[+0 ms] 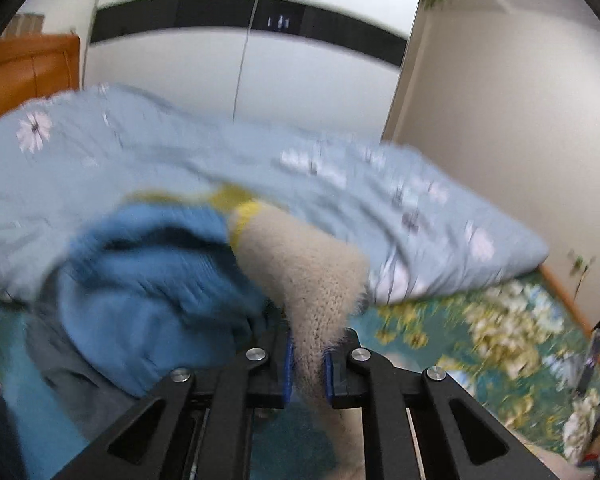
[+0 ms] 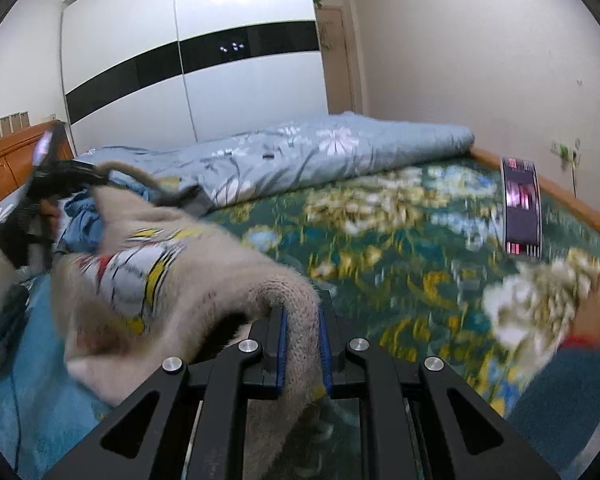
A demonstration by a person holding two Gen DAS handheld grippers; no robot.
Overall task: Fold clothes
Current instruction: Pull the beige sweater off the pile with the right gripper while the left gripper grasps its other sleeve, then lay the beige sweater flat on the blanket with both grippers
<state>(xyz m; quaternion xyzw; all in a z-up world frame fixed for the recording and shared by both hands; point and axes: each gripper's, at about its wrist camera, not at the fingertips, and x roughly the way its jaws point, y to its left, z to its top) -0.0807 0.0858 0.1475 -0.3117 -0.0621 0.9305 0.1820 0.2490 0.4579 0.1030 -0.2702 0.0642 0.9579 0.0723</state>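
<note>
The fuzzy beige knitted sweater with a cartoon print (image 2: 148, 280) is hanging in the air above the bed with the green flowered sheet (image 2: 380, 232). The left hand-held gripper (image 1: 308, 360) and the right hand-held gripper (image 2: 302, 344) are each pinching one edge between nearly closed jaws. The thin folds could be slipping out if the pull is becoming uneven. The blue flowered quilt (image 2: 320, 152) and the dark phone (image 2: 522, 208) are limiting the free room.

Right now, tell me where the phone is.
In the right wrist view the phone lies at the right on the green floral bedsheet, near the wooden bed edge, below the rolled blue quilt.
</note>
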